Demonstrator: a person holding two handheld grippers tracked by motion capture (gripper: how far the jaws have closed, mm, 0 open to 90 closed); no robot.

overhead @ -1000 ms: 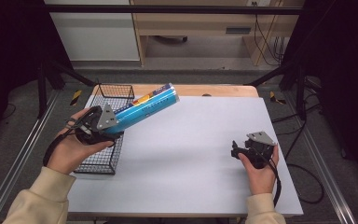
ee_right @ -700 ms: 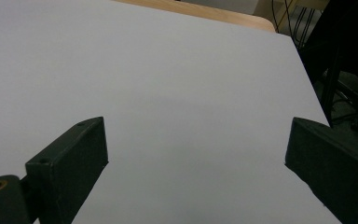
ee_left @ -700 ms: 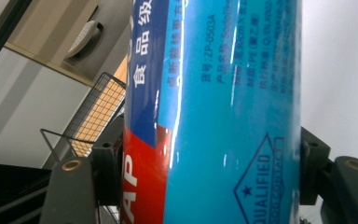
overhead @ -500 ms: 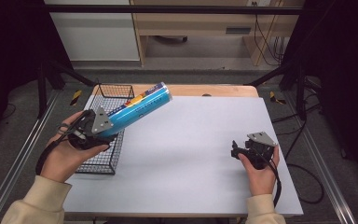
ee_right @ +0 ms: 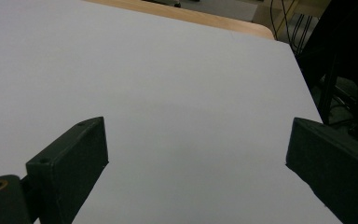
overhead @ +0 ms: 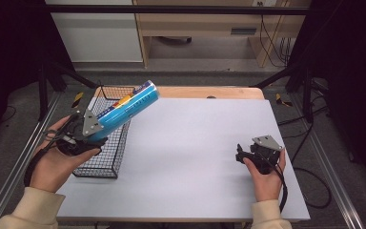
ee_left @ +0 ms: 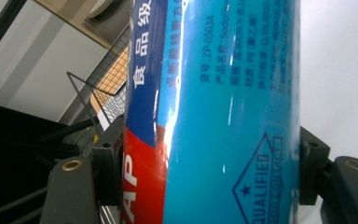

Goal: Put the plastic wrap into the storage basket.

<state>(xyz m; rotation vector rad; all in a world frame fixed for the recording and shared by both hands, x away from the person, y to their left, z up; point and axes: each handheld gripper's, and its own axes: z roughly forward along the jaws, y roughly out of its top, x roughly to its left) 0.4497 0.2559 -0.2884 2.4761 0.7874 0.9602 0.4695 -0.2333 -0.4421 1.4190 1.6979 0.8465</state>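
The left hand [overhead: 57, 160] comes in from 7 o'clock, palm turned up, carrying the left gripper [overhead: 88, 131] above the near half of the wire basket [overhead: 106, 157]. That gripper is clamped on the lower end of a blue cling-film box [overhead: 126, 109]; in the left gripper view its jaws press on both sides of the long carton [ee_left: 223, 112], which bears a red and dark-blue label. The box is held off the counter [overhead: 190, 143], slanting up toward 1 o'clock, its far end above the basket's right rim.

The right hand [overhead: 266, 174] rests at 4 o'clock on the counter, wrist straight, with the right gripper [overhead: 248, 155] pointing toward 10 o'clock. Its jaws stand wide apart with bare white surface between them [ee_right: 196, 140].

The basket sits along the counter's left edge, at 9 to 10 o'clock. From its right rim across to the right hand the white top lies open. A wooden strip [overhead: 209, 92] borders the far edge at 12 o'clock.
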